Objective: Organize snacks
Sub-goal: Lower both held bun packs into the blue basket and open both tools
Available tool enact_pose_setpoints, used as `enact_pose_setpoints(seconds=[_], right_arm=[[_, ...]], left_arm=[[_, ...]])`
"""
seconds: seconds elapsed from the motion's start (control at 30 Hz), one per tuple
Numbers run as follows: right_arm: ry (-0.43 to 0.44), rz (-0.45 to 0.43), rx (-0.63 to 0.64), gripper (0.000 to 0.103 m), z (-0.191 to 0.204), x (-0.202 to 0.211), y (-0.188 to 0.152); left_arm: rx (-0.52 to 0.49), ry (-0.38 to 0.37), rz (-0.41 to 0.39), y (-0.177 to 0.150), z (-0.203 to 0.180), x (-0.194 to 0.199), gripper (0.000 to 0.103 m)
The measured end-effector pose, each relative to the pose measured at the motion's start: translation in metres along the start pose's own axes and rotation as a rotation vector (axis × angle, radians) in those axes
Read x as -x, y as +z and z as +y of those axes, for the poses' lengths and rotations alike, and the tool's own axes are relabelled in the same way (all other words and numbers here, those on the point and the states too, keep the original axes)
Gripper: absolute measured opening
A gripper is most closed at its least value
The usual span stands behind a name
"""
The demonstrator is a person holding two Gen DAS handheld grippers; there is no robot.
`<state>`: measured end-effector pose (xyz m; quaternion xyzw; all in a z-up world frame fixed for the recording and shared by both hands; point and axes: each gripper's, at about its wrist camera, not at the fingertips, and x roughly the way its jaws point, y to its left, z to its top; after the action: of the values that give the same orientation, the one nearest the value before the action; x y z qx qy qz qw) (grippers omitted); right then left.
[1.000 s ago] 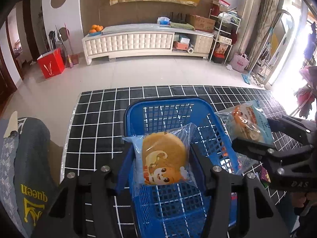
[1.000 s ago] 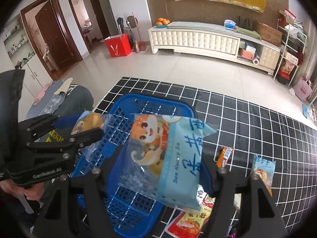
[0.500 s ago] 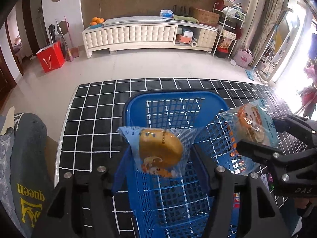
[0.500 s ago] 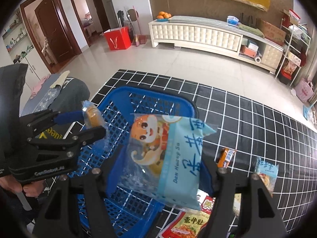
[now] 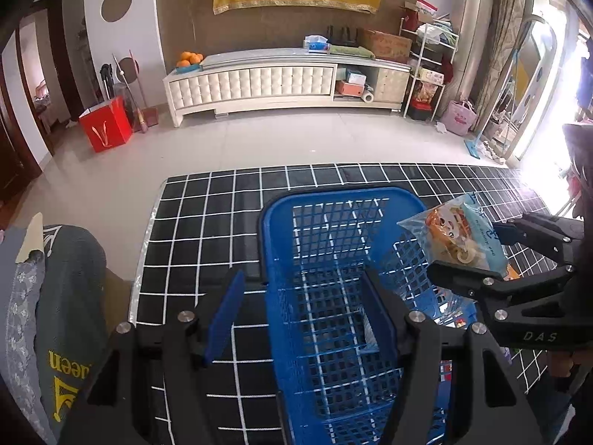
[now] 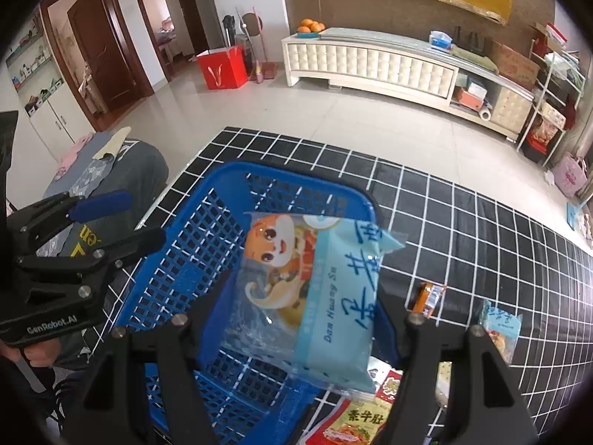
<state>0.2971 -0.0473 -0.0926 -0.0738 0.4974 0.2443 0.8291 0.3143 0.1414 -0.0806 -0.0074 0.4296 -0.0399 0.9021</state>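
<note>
A blue mesh basket (image 5: 341,193) stands on the black grid mat, also seen in the right wrist view as the basket (image 6: 281,170). My left gripper (image 5: 302,307) hangs over the basket's near left wall, open, with nothing between its fingers. From the other side the left gripper (image 6: 142,218) shows its jaws spread. My right gripper (image 6: 304,296) is shut on a light blue cartoon snack packet (image 6: 315,289), held above the basket's right side. In the left wrist view that packet (image 5: 459,237) sits in the right gripper (image 5: 467,250).
Loose snacks lie on the mat (image 6: 463,222) right of the basket: a small orange packet (image 6: 428,298), a light blue packet (image 6: 498,328) and a red packet (image 6: 367,415). A grey garment (image 5: 70,296) lies left of the mat. Beyond are tiled floor and a white cabinet (image 5: 259,81).
My left gripper has opened and the bun packet it held is gone from between its fingers. The right gripper keeps its packet over the basket.
</note>
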Motion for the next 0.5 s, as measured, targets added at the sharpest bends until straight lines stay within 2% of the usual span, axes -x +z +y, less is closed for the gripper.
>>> enact_pose_setpoints(seconds=[0.3, 0.5], right_arm=[[0.03, 0.054, 0.035, 0.072, 0.024, -0.033, 0.012], [-0.013, 0.05, 0.061, 0.074, 0.032, -0.045, 0.015]], left_arm=[[0.037, 0.024, 0.004, -0.012, 0.025, 0.003, 0.062], [0.055, 0.046, 0.009, -0.017, 0.034, 0.003, 0.062]])
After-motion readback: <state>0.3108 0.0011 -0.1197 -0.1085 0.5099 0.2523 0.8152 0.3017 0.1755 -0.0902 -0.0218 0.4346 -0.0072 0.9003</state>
